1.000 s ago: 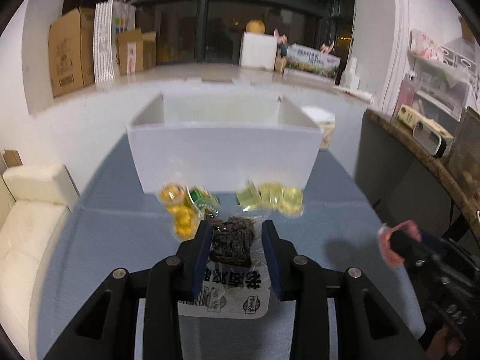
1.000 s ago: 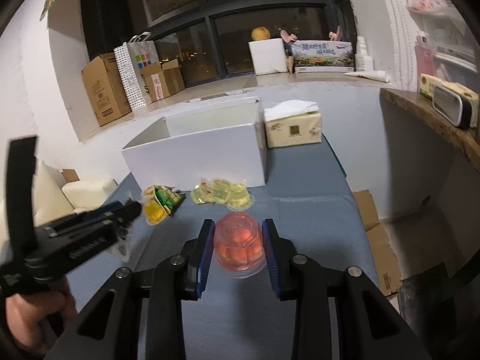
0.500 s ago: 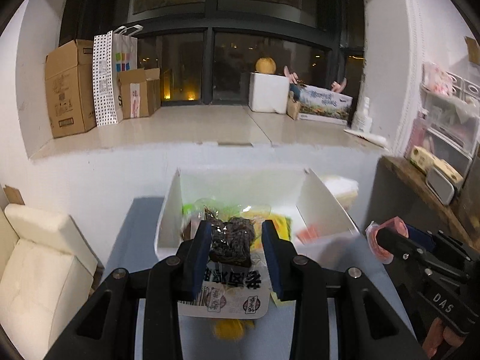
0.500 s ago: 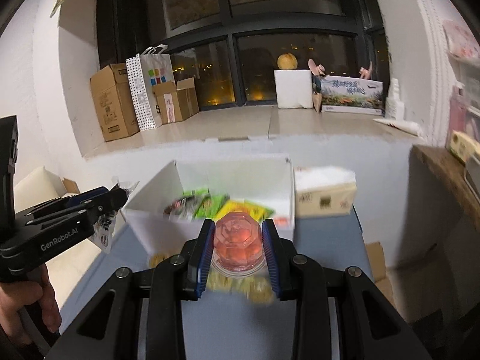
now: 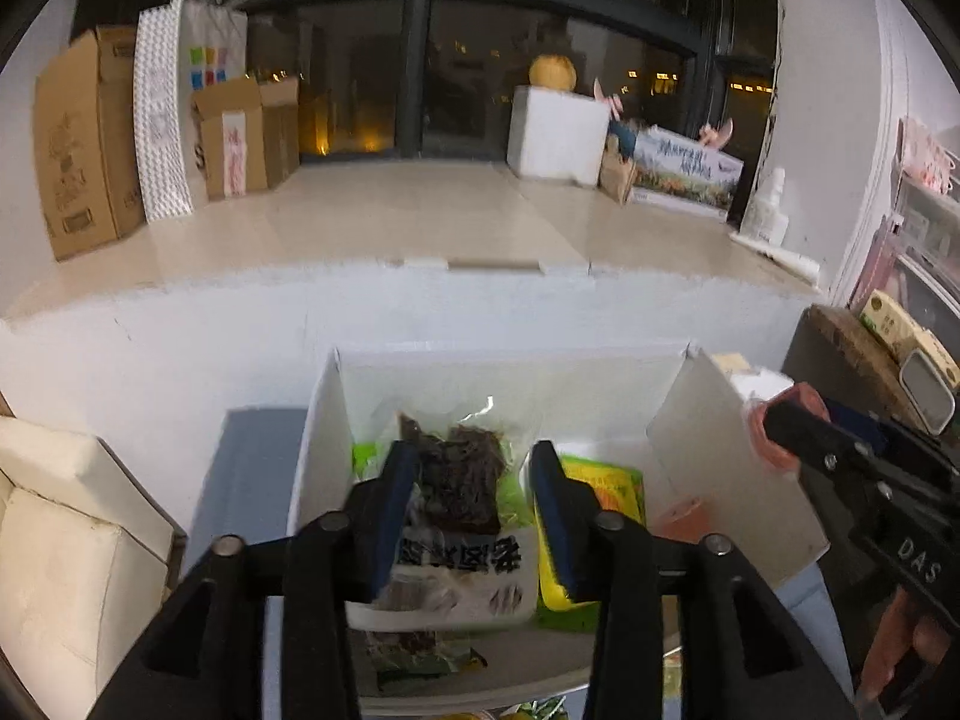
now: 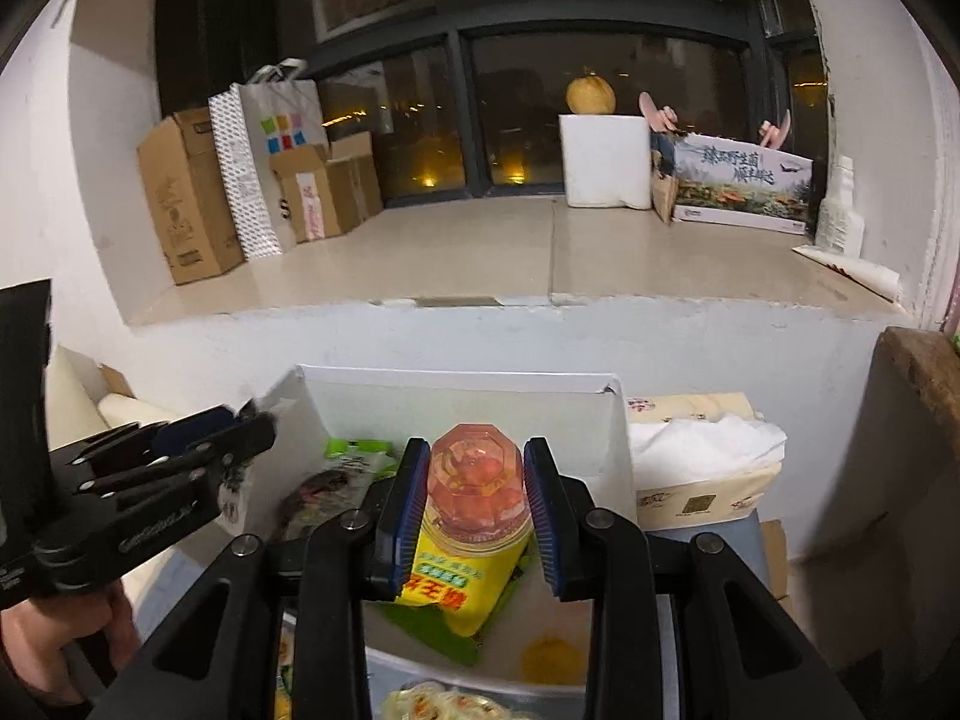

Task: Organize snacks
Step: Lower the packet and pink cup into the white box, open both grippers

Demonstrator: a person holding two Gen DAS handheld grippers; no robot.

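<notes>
Both grippers are now hanging over the open white box (image 5: 690,414), having come up from table level a second ago. My left gripper (image 5: 474,510) has just spread wide, and the crinkly clear packet of dark dried snack (image 5: 462,498) is sitting loose between the jaws, dropping among the glossy wrappers inside. My right gripper (image 6: 477,516) is still pinching the faceted pink jelly cup (image 6: 477,480) above the yellow packet (image 6: 462,570), so I am judging its release comes next.
</notes>
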